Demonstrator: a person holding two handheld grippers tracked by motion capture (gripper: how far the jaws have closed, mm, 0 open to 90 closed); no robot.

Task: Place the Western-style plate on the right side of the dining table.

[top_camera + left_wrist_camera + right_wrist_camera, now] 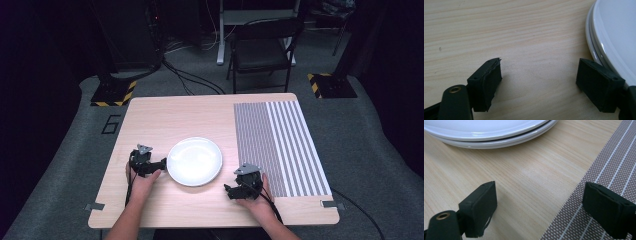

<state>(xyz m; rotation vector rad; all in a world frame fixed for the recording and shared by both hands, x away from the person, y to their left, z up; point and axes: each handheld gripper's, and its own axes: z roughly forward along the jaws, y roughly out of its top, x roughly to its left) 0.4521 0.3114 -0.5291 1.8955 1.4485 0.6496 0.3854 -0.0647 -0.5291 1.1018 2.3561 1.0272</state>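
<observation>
Plates (194, 161): two white plates, one stacked on the other, sit on the wooden table (165, 115) at lower centre of the high view; the double rim shows at the right edge of the left gripper view (599, 42) and along the top of the right gripper view (499, 140). Left gripper (162, 164) rests low over the table just left of the stack, held by the left hand (142, 182); its jaws stand wide apart with only bare wood between them, and the right-hand jaw lies just beside the plate rim. Whether it touches the rim cannot be told. Right gripper (229, 191) sits at the lower right of the stack, held by the right hand (260, 200); its jaws are likewise spread wide and empty, one over bare wood, the other over the striped placemat (280, 145) covering the right part of the table. A folding chair (262, 47) stands beyond the table at upper centre.
</observation>
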